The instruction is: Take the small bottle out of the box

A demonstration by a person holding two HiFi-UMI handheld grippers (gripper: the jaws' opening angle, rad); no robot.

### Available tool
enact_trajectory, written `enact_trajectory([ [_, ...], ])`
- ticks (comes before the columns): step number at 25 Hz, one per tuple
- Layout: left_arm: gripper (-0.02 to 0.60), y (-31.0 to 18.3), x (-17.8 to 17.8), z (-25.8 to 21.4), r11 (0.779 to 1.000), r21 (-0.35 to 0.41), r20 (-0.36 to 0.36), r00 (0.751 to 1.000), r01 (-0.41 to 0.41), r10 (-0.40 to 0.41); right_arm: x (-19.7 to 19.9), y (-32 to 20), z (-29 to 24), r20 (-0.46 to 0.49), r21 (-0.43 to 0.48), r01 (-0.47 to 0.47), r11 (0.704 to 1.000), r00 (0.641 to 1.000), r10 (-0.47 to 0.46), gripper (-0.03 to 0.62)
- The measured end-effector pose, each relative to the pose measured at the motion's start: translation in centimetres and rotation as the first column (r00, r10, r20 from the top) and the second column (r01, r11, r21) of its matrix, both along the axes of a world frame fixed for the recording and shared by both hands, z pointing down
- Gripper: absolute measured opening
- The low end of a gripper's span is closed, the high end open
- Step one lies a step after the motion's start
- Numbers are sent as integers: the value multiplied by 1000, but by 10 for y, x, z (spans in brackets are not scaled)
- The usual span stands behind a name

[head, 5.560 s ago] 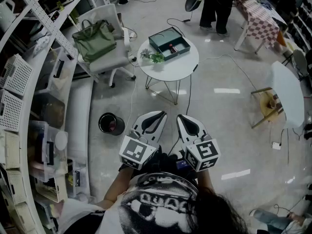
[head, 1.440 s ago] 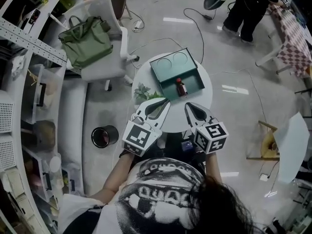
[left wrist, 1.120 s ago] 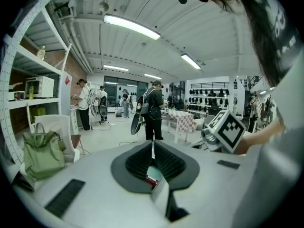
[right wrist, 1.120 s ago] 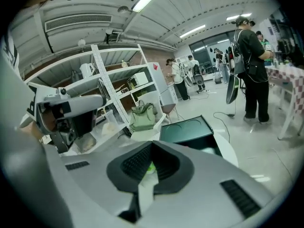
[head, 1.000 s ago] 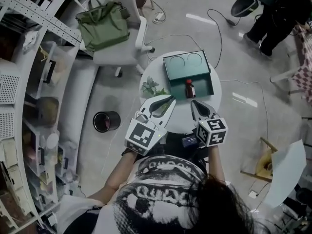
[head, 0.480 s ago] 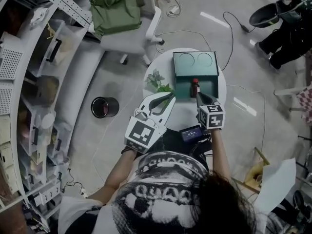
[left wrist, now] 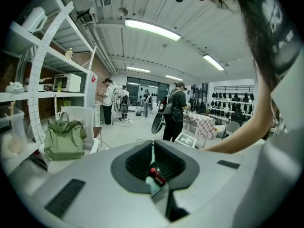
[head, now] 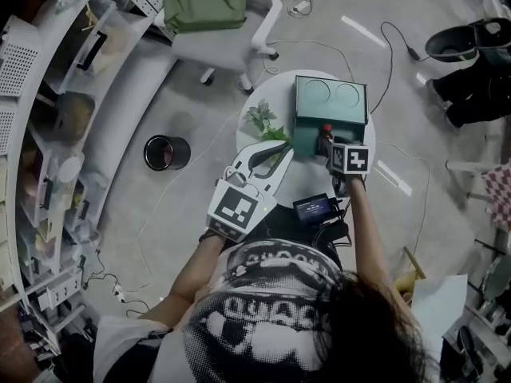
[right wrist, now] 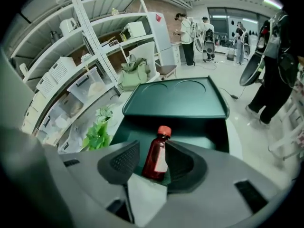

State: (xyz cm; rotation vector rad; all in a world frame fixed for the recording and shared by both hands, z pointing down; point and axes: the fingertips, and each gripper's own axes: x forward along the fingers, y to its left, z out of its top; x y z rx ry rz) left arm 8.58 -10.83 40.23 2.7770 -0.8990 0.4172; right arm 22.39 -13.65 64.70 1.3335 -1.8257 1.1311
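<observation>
pads of the right gripper stand apart with the small bottle between them. it is straddled, not yet pinched. the bottle stands upright, red cap on top, so its long axis runs across the line of closing and the jaws would meet it on its sides. it sits off centre in the gap: close against the right-hand pad, perhaps touching it, though the wide lens makes that hard to judge, with clear space on the other side. it stands on the floor of the green box, near the front wall, with the lid laid open beyond it.

the left gripper hangs back, its jaws narrow, tips meeting or nearly so, nothing in them. through the hollow between them the bottle shows only as a distant red speck. in the head view it hovers over the near edge of the round white table, beside the plant, short of the box.

the right gripper is the nearer by far, and the move turns on it: close on the body below the cap, then lift straight up — along the bottle's own axis — to clear the box wall. closing from this off-centre stance may nudge the bottle sideways before both pads bear.
</observation>
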Motion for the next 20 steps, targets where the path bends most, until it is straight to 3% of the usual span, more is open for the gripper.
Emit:
enact_trajectory([
  [7,23,-2,-16,7,999,-23,-2,999,47,-47,-2,-7,25,-5,-137,25,990,1000,-25,242],
  [15,23,-6,-24,13,997,-34,-1,997,72,-72,3,-2,57,-34,-308,-52,950,998,43,256],
  [16,23,-5,-24,13,997,-36,2,997,72,-72,5,-1,61,-50,-324,-64,944,997,50,234],
  [20,23,-6,-27,17,996,-43,21,997,80,-79,-1,-1,66,-55,-369,-54,928,998,36,250],
])
